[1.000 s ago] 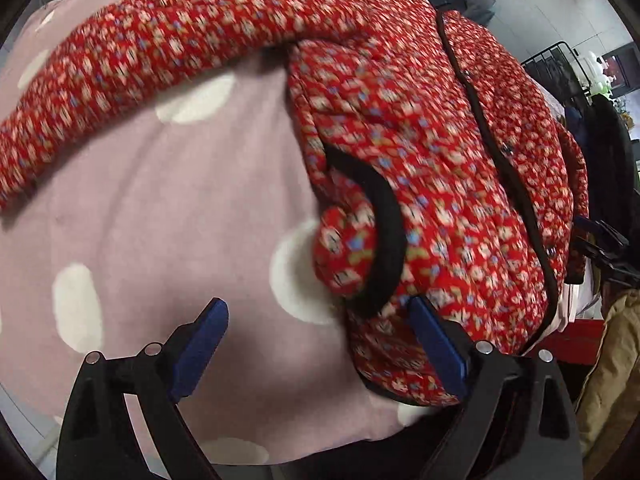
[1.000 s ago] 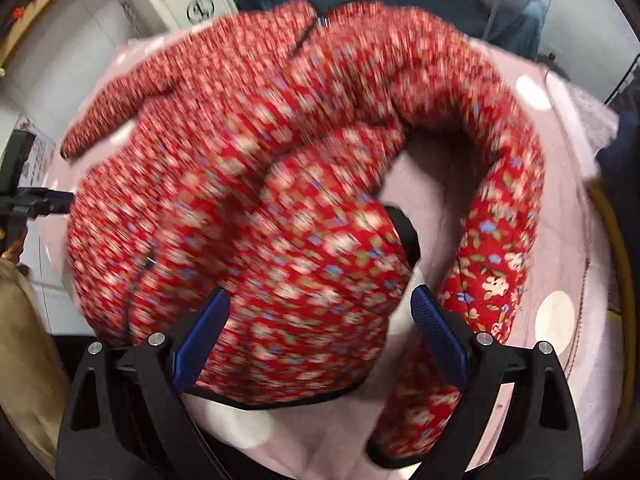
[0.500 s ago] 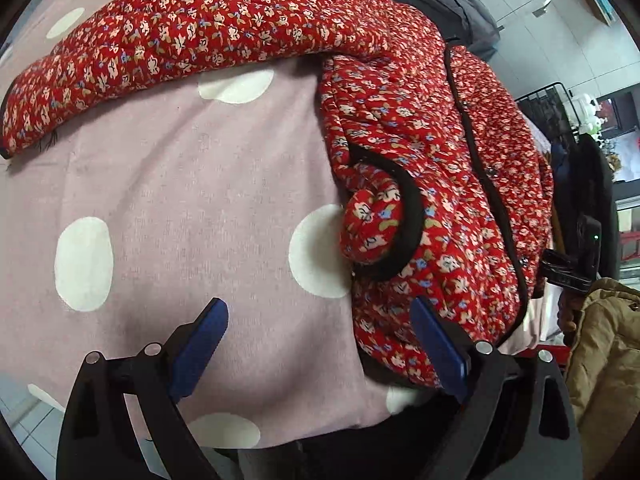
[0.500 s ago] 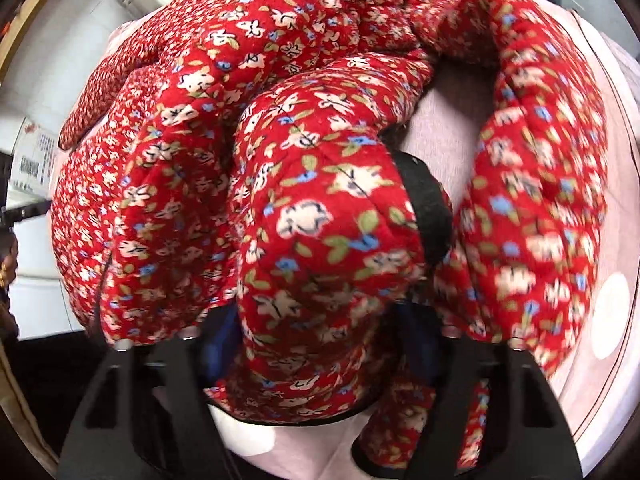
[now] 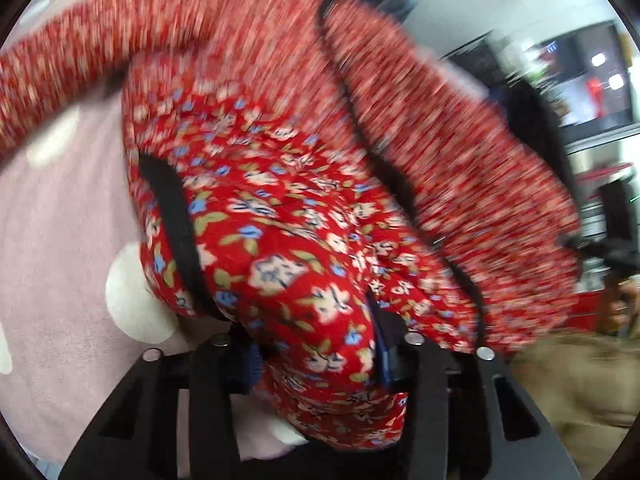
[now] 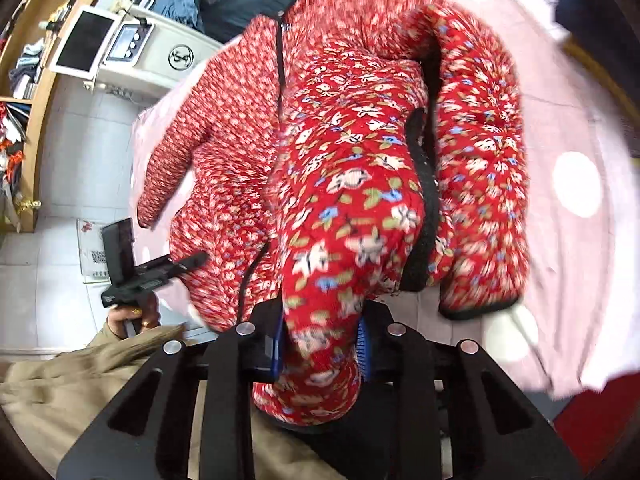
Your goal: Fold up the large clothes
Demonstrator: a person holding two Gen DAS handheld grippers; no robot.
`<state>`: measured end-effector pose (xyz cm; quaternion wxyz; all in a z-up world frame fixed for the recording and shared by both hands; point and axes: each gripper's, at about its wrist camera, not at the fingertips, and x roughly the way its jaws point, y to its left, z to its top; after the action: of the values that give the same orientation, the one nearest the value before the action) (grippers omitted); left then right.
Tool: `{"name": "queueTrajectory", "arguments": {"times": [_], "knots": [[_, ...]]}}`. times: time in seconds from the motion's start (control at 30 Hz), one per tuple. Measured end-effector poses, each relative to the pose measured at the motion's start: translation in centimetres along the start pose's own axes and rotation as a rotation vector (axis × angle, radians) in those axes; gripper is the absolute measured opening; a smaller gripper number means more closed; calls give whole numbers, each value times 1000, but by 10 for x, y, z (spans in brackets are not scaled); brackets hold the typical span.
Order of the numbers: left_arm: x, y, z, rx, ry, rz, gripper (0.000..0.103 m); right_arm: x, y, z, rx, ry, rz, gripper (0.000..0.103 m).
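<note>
Both hand-held grippers closing on jacket [image 5: 288, 240]: left [image 5: 316, 356] & right [image 6: 320, 344] pinch bunched fabric, pads mostly buried, far sleeve blurred, bedsheet [image 6: 576, 128] under

A lived-in home room (cluttered): wooden shelving [image 6: 36, 92], tiled floor [image 6: 52, 280], polka-dot bedding [image 6: 580, 140].

Black claw [image 6: 320, 350] frame, silver screws, blue pads [image 6: 363, 350], seemingly tan sleeve [image 6: 60, 384]

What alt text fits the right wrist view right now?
The right gripper is closing on a bunched fold of the red floral padded jacket, which lies on a pink polka-dot cover. At left, a hand holds the other gripper.
</note>
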<state>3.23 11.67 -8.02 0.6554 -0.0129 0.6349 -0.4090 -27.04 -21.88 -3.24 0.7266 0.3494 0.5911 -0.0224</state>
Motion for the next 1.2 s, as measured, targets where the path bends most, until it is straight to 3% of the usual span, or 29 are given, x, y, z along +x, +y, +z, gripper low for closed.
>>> {"name": "queueTrajectory", "arguments": {"times": [0.13,0.17,0.2,0.23,0.27,0.3,0.33,0.4,0.47,0.53,0.7,0.77,0.8,0.83,0.93,0.97,1.03,1.13,1.17,1.2], "knots": [[-64,5,5,-33,-35,-6,39,-24,17,-13,30,24,50,26],[-72,9,4,-35,-36,7,39,-20,19,-16,-3,53,22,27],[-76,14,2,-36,-25,27,39,-10,23,-19,-70,88,-67,36],[-72,23,-1,-43,4,58,44,1,27,-20,-119,102,-162,55],[-64,33,-4,-57,41,109,60,18,29,-23,-164,98,-318,70],[-56,42,-7,-76,70,172,68,28,27,-25,-178,86,-411,80],[-39,57,-13,-113,101,258,74,41,22,-27,-176,80,-462,80],[-19,83,-24,-202,143,337,71,56,6,-27,-96,91,-427,80],[-17,102,-35,-270,112,318,74,64,-23,-33,48,94,-308,80],[-16,116,-44,-301,110,335,76,71,-48,-42,106,114,-263,80],[-13,119,-52,-267,71,382,89,110,-76,-62,55,145,-362,80],[-7,121,-54,-254,75,412,93,127,-83,-66,73,156,-320,80],[0,118,-53,-251,89,421,93,137,-83,-67,64,156,-293,74],[7,117,-52,-243,105,428,93,142,-83,-68,54,162,-273,50],[8,116,-51,-229,129,388,59,134,-73,-72,11,144,-290,25],[6,113,-48,-223,131,396,46,126,-70,-74,-2,137,-287,23],[-5,104,-48,-180,143,379,35,103,-68,-79,-12,124,-292,17],[-19,100,-52,-159,160,360,31,77,-70,-89,-6,103,-360,8],[-18,101,-53,-165,170,362,27,75,-78,-91,25,118,-395,0],[-19,103,-58,-165,184,381,26,80,-88,-90,57,138,-436,0]]}}
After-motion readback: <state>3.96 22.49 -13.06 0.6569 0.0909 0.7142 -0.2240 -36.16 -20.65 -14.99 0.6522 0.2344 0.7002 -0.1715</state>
